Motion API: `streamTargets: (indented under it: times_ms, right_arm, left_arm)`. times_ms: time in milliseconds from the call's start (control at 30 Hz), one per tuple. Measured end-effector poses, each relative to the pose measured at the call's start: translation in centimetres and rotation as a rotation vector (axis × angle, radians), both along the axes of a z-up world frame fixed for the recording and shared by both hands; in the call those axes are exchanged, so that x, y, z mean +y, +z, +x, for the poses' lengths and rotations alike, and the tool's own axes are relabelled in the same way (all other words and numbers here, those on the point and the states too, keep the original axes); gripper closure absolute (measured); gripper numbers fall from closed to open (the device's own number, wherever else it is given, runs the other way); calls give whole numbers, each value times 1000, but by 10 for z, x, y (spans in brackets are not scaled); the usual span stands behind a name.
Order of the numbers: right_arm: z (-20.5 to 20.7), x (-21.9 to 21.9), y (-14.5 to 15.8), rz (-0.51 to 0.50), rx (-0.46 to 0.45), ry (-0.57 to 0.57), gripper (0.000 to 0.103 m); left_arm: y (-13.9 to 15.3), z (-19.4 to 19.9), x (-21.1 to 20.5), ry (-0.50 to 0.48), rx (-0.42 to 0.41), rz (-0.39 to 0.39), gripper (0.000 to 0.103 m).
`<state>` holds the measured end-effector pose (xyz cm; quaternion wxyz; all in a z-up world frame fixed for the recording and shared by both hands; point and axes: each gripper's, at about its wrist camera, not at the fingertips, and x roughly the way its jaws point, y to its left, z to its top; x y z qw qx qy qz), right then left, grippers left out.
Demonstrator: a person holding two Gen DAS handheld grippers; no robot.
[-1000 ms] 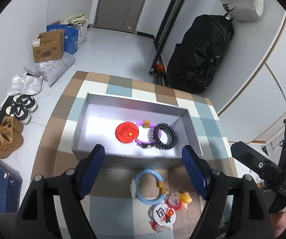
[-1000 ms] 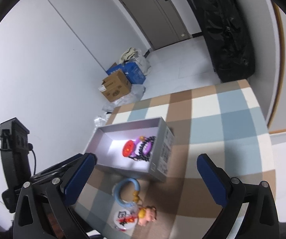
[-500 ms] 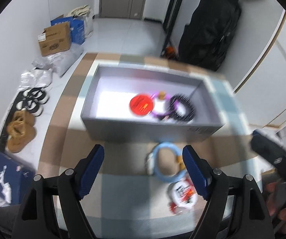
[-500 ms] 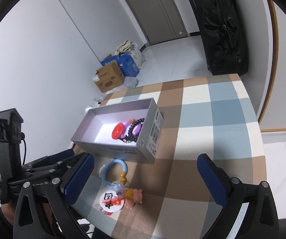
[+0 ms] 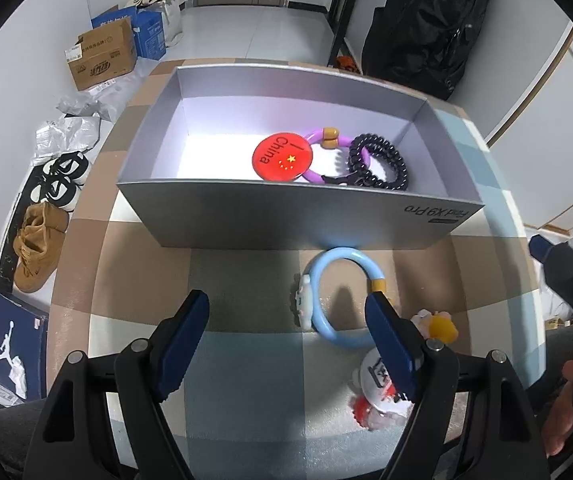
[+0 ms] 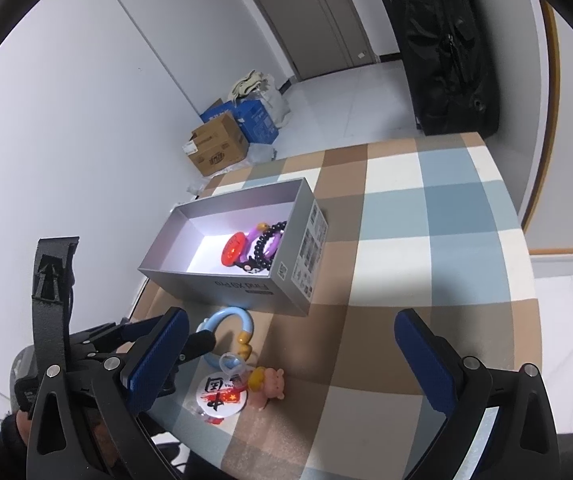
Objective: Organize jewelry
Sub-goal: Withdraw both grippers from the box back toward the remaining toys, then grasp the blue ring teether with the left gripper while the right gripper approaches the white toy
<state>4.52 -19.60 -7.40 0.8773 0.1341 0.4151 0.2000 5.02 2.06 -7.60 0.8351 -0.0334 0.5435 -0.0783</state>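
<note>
Blue-padded, the left claw (image 5: 286,326) hangs low over the checked cloth (image 5: 246,360) with its jaws closing; the blue ring (image 5: 342,298) lies partly in the gap, one pad right by its rim, though neither pad looks to be pressing on it, so nothing is held. The right claw (image 6: 290,344) stands wide and empty off to the side, above bare cloth. Nearest the person, and not yet put away, lie the white round badge (image 6: 218,396) and the small pink pig charm (image 6: 268,388), close together, with the blue ring just beyond them, close against the grey box (image 5: 286,216). Farther off, inside that box, three pieces are already stored: a red round badge (image 5: 282,157), a purple ring (image 5: 326,156) partly under it, and a black bead bracelet (image 5: 378,162) touching the purple ring. By this layout, the tidying seems roughly half done: three things in, three or so left on the cloth. The blue ring is probably next, and it needs a grip on its rim before it can go over the near wall.
</note>
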Motion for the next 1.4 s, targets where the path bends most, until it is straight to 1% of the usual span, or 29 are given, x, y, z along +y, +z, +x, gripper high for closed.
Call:
streamTargets:
  times_ms: [67,167,200,233,300,333,367,433,533,600,700,933,1000,1167,1200,1300,1367,1400]
  right_arm:
    - [1,-1,-1,3,4,-1,0]
    - [2,-3,-3,16,22,1,0]
    - [2,-3,-4,17,27,0,0]
    - [2,-3,-4,17,31,2,0]
    - [2,-4,-6,14,37,5,0]
    - [3,-4,-6,12,40,5,0]
    - [3,-4,-7,14,43,5,0]
    - [3,-4,-8,16,49,4,0]
    - [3,-4,-9,18,57,0,0]
    - [4,-5,-9,18,56,-1,0]
    - [2,-4,-8,15,51,1,0]
    - [2,-6,-11,16,67,-2,0]
    - [1,-5,-10,18,69,5,0]
    - [-3,5,-11,-25,57,44,1]
    - [-4,7,-11,-31,55,54,1]
    - [-6,16,-13,-47,55,96,8]
    - [-7,21,-15,-55,60,114,18]
    - [-7,23,-16,-61,64,120,20]
  left_arm:
    - [-3,3,-1,-1,11,2,43]
    - [-3,4,-5,-5,-10,29,50]
    - [-3,4,-6,-5,-14,33,58]
    - [-2,4,-6,-6,-19,39,62]
    - [-3,4,-9,-21,-23,59,78]
    - [-2,3,-10,-29,-25,66,82]
    - [-2,2,-12,-42,-26,75,90]
    - [-2,0,-14,-59,-31,89,94]
    - [-1,-1,-13,-68,-34,93,94]
    - [-1,0,-10,-60,-26,78,94]
    - [0,1,-3,-32,-8,35,94]
    - [2,0,-3,-24,-2,11,94]
    - [3,0,0,-15,3,-9,94]
    - [11,0,4,-9,-9,-38,94]
    - [13,0,5,-10,-15,-41,94]
    - [18,-3,10,4,-30,-55,94]
    - [21,-3,14,11,-32,-84,94]
    - [22,-3,16,14,-33,-94,94]
